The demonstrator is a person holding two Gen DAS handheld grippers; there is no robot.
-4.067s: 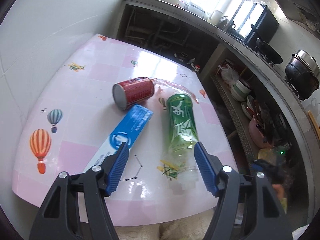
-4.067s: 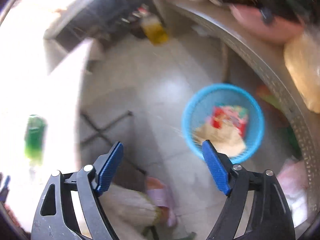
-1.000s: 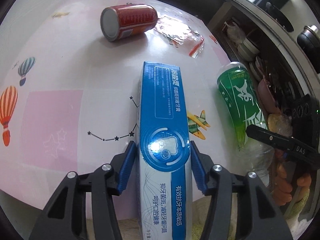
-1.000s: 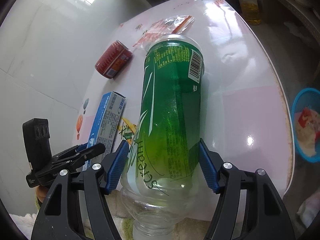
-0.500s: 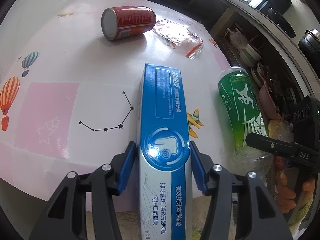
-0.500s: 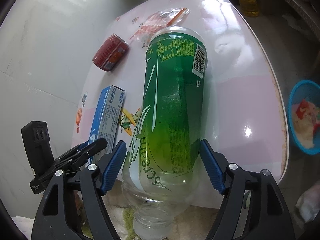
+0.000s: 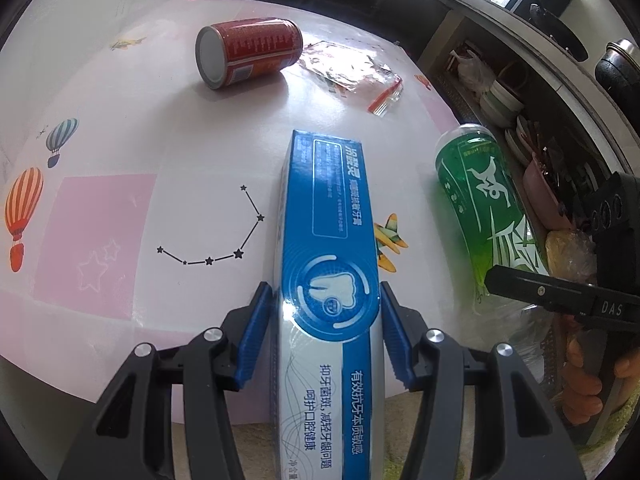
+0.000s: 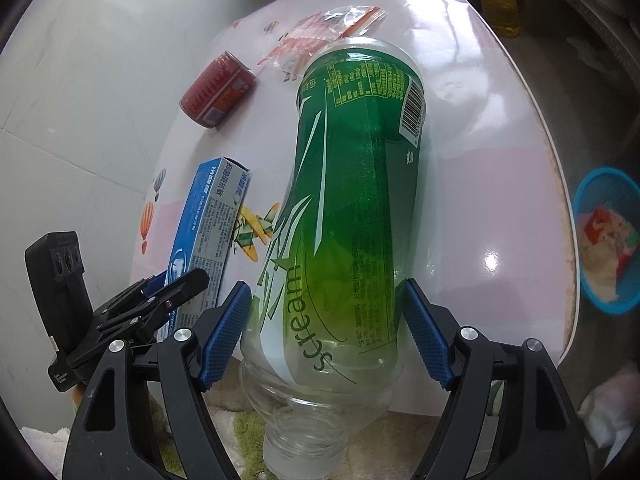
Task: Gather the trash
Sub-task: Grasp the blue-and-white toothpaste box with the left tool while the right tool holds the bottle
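Green bottle (image 8: 352, 216): we find it lying along the near edge of the table (image 8: 500, 200), base pointing to 12 o'clock in the right wrist view, clear neck hanging past the rim at 6 o'clock. Our right gripper (image 8: 326, 334) straddles its lower body; the jaws have just been opening, a gap shows at the left pad, contact on the right is hard to read, and we judge no firm grip.

Toothpaste box (image 7: 328, 264): long, blue and white, clamped at mid-length between the pads of our left gripper (image 7: 326, 334), jaws about half open and pressed on both sides. Its far end points to 12 o'clock over the table.

Risks, as we judge them:
- The bottle, round and overhanging, could roll or tip off the rim if the loose jaws nudge it.
- A thin, light wall could buckle under a hard squeeze and squirt out.
- The box, gripped off its centre, could droop or swing.

Surroundings:
- Red can (image 7: 248, 52) on its side, 11 o'clock of the box.
- Clear wrapper (image 7: 352, 70), just beside the can, 1 o'clock.
- Blue basket (image 8: 608, 240) on the floor, 3 o'clock in the right view, already holding scraps; the table edge lies between it and the bottle.
- The two grippers sit near each other and could collide.
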